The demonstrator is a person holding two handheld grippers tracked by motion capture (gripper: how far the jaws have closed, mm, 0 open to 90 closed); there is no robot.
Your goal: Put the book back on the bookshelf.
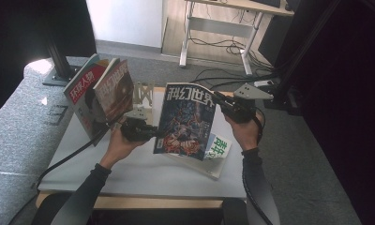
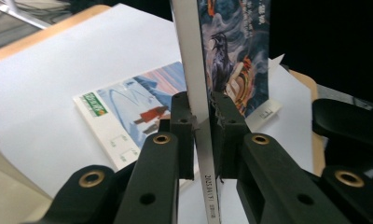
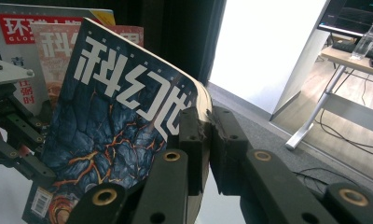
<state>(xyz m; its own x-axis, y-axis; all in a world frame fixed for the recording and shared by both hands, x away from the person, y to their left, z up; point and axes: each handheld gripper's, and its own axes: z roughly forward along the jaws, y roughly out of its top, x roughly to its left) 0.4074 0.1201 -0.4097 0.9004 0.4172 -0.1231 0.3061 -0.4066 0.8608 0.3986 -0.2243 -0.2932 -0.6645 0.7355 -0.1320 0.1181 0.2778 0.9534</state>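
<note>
High view first, from the left: two magazines stand propped at the far left of the white desk (image 1: pixel 143 173), a red-titled one (image 1: pixel 82 93) at the outside and a brownish one (image 1: pixel 114 89) leaning against it, with a pale bookend (image 1: pixel 143 96) just to their right. Next comes the left tongs (image 1: pixel 150 132), held in the person's left hand (image 1: pixel 117 145). Its jaws are clamped on the lower left edge of a third magazine, the dark blue science-fiction issue (image 1: pixel 188 122), which is lifted upright above the middle of the desk with its title upside down. In the left gripper view the two black jaws pinch that magazine's white edge (image 2: pixel 196 93) between them. Beneath the raised issue lies a fourth magazine (image 1: pixel 218 154), flat on the desk (green lettering shows at its right corner). Farthest right, the right tongs (image 1: pixel 221 104) grips the upper right corner of the blue issue; in the right gripper view the cover (image 3: pixel 114 121) curls where the jaws close on it. So there are four magazines in all: two standing, one held by both tongs, one lying flat.
</note>
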